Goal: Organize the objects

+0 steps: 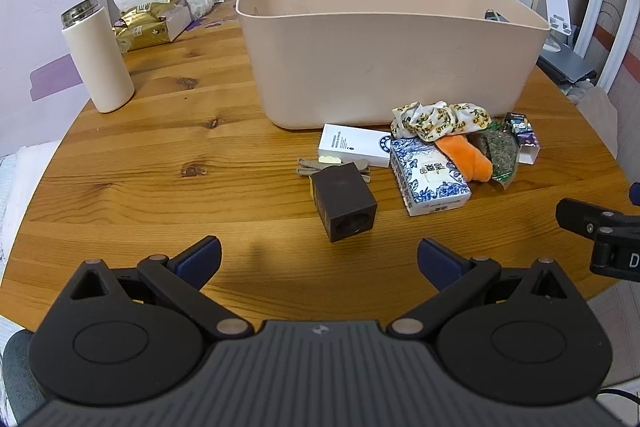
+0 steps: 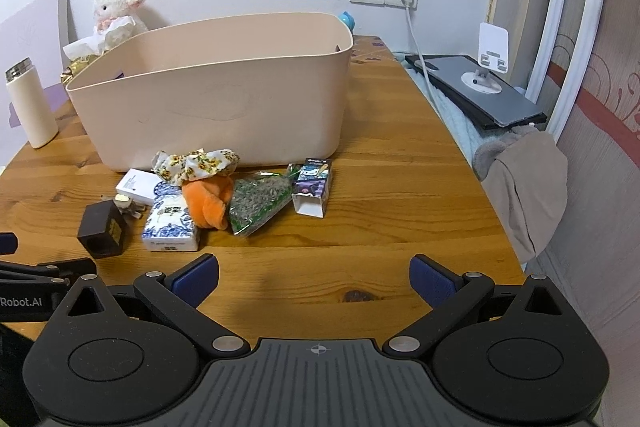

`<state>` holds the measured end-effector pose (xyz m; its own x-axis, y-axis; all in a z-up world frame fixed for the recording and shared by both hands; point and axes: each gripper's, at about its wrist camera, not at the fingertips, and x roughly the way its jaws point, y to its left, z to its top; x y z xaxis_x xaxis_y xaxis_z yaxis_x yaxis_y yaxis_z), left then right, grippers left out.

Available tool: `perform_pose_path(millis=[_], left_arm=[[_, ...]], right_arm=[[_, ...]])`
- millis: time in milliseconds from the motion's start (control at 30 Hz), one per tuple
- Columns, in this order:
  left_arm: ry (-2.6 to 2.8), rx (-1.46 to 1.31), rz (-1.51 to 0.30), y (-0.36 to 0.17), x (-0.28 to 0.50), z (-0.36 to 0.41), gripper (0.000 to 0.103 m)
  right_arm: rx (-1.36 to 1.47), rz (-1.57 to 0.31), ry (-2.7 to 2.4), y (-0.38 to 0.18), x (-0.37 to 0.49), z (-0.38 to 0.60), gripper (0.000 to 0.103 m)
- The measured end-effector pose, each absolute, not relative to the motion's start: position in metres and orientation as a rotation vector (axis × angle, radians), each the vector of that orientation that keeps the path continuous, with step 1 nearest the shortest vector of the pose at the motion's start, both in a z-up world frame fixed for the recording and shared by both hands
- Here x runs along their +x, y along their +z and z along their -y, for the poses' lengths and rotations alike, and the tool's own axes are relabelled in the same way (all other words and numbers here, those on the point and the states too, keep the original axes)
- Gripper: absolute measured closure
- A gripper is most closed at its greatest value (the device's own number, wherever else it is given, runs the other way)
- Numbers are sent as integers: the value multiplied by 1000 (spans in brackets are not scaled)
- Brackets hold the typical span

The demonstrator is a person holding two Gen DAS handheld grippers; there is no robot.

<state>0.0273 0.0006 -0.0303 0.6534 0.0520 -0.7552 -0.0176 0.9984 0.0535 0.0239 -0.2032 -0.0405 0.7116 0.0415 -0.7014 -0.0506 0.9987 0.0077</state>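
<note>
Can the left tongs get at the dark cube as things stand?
Probably yes: the left tongs are open, the dark cube lies straight ahead, and only bare table lies between.

- Between our left gripper (image 1: 319,259) and the dark cube (image 1: 344,201) we see bare wooden table (image 1: 160,187); both sets of fingers are spread with nothing between them.
- Ahead of our right gripper (image 2: 314,277) the wood is bare up to the clutter.
- The clutter sits packed: tissue pack (image 2: 172,223), orange plush (image 2: 208,203) and green packet (image 2: 258,201) touch, leaving no gaps between them.
- The small carton (image 2: 313,189) stands just beside the packet, open table to its right.
- The beige bin (image 2: 224,87) walls off the back; its top is open.
- The white bottle (image 1: 98,57) stands well apart at the left.
</note>
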Motion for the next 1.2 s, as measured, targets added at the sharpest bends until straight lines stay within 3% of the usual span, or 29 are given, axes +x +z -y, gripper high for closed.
perform_pose_path(millis=[767, 1200], left_arm=[[22, 11, -921, -66, 74, -7, 0], [18, 4, -865, -73, 88, -14, 0]], right_arm=[[-72, -812, 34, -82, 73, 219, 0], [-15, -821, 45, -91, 109, 221, 0]])
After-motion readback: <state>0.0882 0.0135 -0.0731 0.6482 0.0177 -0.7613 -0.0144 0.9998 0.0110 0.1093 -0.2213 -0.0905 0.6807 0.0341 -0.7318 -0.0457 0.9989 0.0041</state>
